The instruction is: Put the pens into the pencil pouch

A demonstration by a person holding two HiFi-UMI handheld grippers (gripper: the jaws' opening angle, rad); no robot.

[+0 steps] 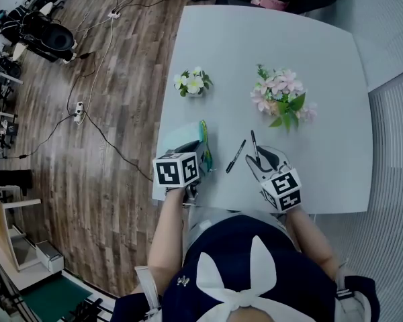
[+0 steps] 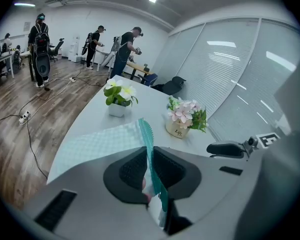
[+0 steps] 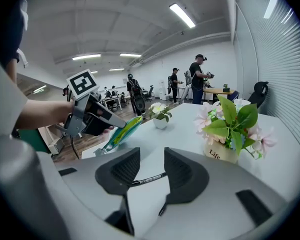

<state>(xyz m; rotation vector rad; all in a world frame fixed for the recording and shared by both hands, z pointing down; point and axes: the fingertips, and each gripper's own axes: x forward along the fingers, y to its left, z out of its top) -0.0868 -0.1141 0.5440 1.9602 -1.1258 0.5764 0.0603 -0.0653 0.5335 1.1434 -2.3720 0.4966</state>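
Observation:
My left gripper point(image 1: 196, 153) is shut on the zip edge of a teal mesh pencil pouch point(image 1: 205, 146) and holds it lifted off the table near the front left. In the left gripper view the pads point(image 2: 132, 171) pinch the pouch point(image 2: 105, 144) edge-on. Two black pens lie on the table: one point(image 1: 236, 156) slanted in the middle, the other point(image 1: 254, 143) just right of it. My right gripper point(image 1: 264, 159) stands open over the near end of that second pen. In the right gripper view a pen point(image 3: 147, 178) lies on the table below its open jaws point(image 3: 152, 160); the pouch point(image 3: 121, 133) hangs off to the left.
A small pot of white flowers point(image 1: 193, 82) and a pot of pink flowers point(image 1: 282, 99) stand further back on the pale table point(image 1: 322, 59). The table's left edge drops to a wooden floor with cables point(image 1: 87, 106). Several people stand far off in the room.

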